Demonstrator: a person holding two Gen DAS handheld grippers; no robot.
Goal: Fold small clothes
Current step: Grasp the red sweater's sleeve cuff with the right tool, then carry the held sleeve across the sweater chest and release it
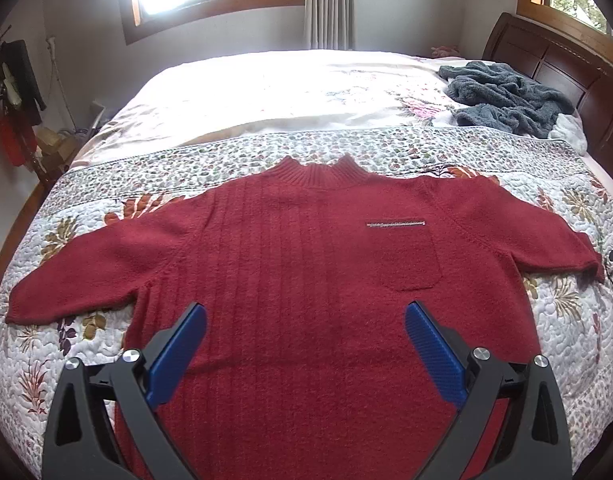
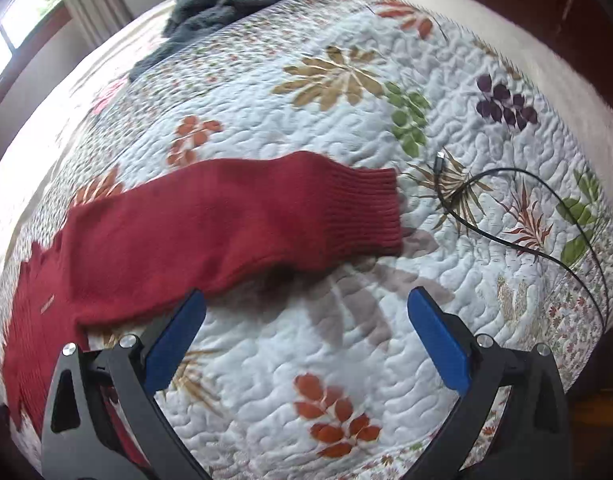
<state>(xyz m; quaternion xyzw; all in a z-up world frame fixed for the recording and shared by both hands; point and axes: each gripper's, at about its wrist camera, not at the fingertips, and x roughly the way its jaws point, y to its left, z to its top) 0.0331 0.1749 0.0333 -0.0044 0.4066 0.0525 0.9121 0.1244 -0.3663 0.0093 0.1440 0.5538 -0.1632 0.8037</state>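
Red sweater (image 1: 306, 280) flat on quilt (image 1: 566, 320), sleeves spread. Left gripper (image 1: 306, 344) and right gripper (image 2: 306, 336) both apart, empty. Risk: cable (image 2: 546, 256) near cuff (image 2: 380, 212) snags during sleeve fold.

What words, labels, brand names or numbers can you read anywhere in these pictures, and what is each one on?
None can be read.
The silvery strip above the red sweater pocket shows no legible letters.
The floral quilt, gray blanket and black cable carry no text.
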